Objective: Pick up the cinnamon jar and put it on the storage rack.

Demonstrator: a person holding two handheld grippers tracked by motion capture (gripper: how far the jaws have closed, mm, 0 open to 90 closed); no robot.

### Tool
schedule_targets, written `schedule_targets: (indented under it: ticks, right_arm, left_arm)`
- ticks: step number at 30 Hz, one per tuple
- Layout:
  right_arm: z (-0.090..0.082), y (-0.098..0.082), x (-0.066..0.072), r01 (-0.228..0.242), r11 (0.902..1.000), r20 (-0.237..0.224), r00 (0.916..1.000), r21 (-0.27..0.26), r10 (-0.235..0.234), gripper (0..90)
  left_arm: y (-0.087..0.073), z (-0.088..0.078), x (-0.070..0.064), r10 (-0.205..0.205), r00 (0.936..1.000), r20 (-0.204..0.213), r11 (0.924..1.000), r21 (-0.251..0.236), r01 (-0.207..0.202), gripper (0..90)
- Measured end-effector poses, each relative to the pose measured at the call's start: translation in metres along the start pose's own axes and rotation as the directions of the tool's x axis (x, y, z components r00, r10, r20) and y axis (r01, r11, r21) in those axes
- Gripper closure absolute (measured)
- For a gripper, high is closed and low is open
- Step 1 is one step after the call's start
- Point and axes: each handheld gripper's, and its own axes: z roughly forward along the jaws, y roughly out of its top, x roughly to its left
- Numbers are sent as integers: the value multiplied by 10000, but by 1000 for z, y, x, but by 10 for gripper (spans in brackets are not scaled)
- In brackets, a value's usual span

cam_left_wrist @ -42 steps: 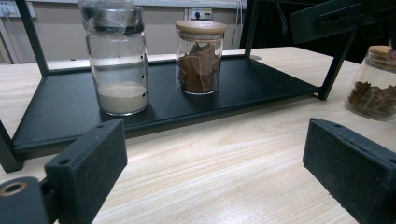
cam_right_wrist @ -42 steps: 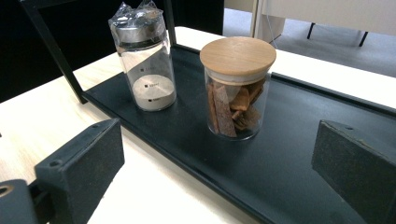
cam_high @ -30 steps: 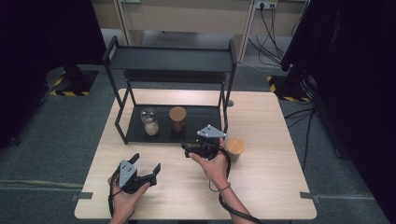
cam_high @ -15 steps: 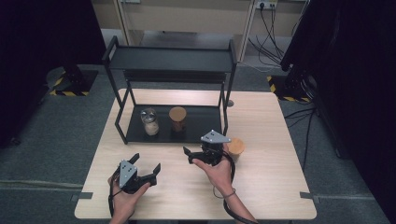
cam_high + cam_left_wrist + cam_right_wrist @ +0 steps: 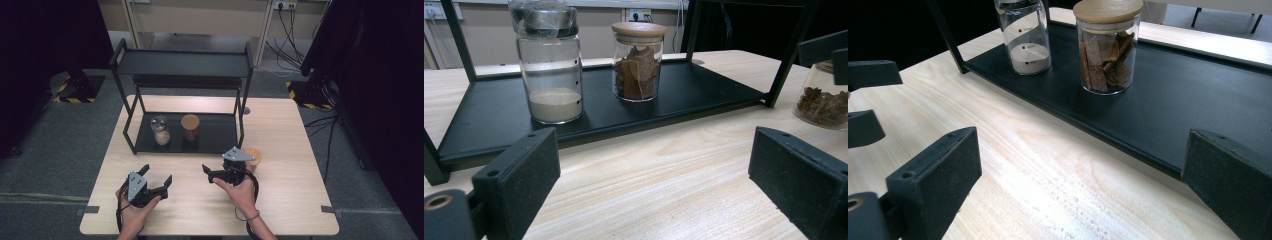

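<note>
Pale wooden surface [image 5: 290,200], seen from above, with a black metal two-shelf rack [image 5: 180,62] at the back.

At far left, near the front edge, left tongs [image 5: 157,175] held low in a hand, spread wide, gripping nothing, pointing toward the rack.

On the rack's lower shelf, to the left, a clear glass jar of pale powder with a dark top [image 5: 160,131]. Just beside it, to its right, a glass jar of brown bark pieces with a wooden lid [image 5: 190,127]. Both upright, apart from each other.

Right of centre, right tongs [image 5: 207,173] held in the other hand, also gaping wide and empty, aimed leftward across the surface.

Just behind and right of that hand, outside the rack by its front right leg, a small glass jar of star anise with a pale wooden lid [image 5: 253,156], standing upright on the surface.

Likely handling of this jar: rigid, smooth and slippery glass, breakable if dropped or knocked against the rack leg; light, given the dry, loose contents. Best taken across the round body below the lid, squarely and level, with a firm but not crushing squeeze; lid possibly loose, so not a safe place to hold.
</note>
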Motion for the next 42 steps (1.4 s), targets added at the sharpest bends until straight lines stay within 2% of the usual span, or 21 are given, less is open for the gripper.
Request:
schedule_targets:
  ticks: [22,42]
  right_arm:
    - [-28,-19,-5,-155,9999,-127,9998,-70,154,31]
    - [-52,-31,-18,-184,9998,-189,9997,26,184,33]
  left_arm:
    - [0,0,0,19,10000,-13,10000,-8,-19,57]
    - [0,0,-1,46,10000,-18,10000,-37,-47,57]
